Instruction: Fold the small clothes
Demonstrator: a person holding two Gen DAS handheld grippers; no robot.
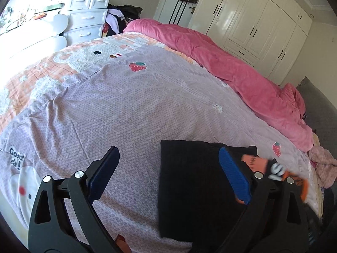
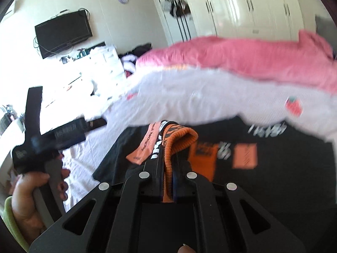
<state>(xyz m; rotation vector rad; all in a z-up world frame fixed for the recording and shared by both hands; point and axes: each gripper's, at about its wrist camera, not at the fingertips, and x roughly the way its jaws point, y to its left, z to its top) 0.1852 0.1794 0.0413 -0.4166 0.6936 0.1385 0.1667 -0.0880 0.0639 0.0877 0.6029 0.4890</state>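
A black garment (image 1: 189,189) lies folded on the lilac bedspread (image 1: 126,105). My left gripper (image 1: 168,150) hovers over its left edge, jaws wide open with nothing between the blue pads (image 1: 233,177). In the right wrist view the same black garment (image 2: 273,168) shows orange patches and white lettering. My right gripper (image 2: 168,154) is shut on its orange ribbed cuff (image 2: 181,135), which bunches up above the fingers. That view is blurred. A hand with a green sleeve (image 2: 27,191) holds the left gripper's handle at the far left.
A rolled pink duvet (image 1: 231,67) runs along the far side of the bed. White drawers (image 1: 86,16) and a clothes heap stand beyond the bed's head. A white wardrobe (image 1: 252,21) fills the back wall. Pink clothes (image 1: 322,166) are piled at the right edge.
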